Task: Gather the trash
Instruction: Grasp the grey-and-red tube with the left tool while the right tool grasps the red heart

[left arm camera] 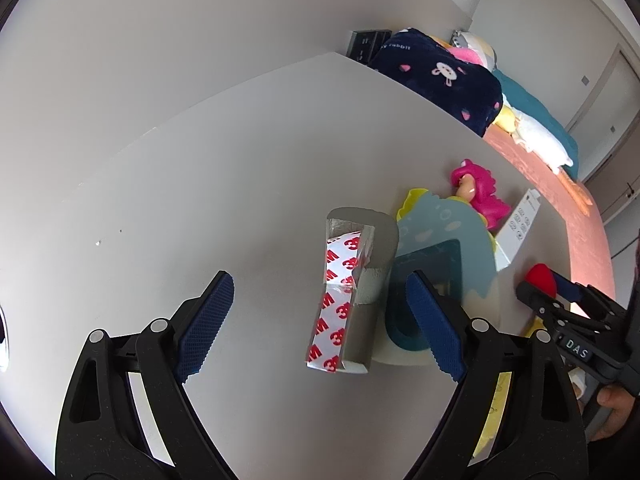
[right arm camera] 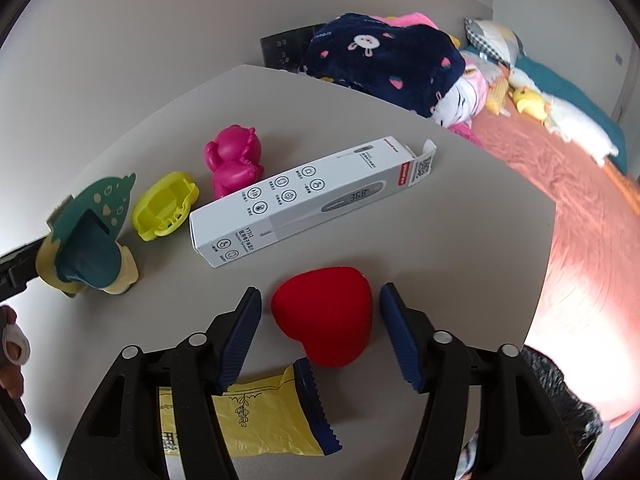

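In the left wrist view my left gripper (left arm camera: 320, 300) is open over the grey table (left arm camera: 200, 180). A grey foam corner strip with red-printed 3M backing (left arm camera: 348, 292) lies between its fingers, nearer the right finger. In the right wrist view my right gripper (right arm camera: 320, 304) is open around a red heart-shaped box (right arm camera: 324, 312), its pads apart from the box on each side. A yellow wrapper with a blue edge (right arm camera: 260, 416) lies under the gripper. A white thermometer box (right arm camera: 308, 200) lies beyond the heart.
A teal and cream holder (right arm camera: 88, 240), a yellow toy (right arm camera: 164, 204) and a pink figure (right arm camera: 232, 160) sit on the table. A bed with a pink cover (right arm camera: 580, 200) and a navy blanket (right arm camera: 384, 56) lies to the right. A black bag (right arm camera: 560, 400) shows at lower right.
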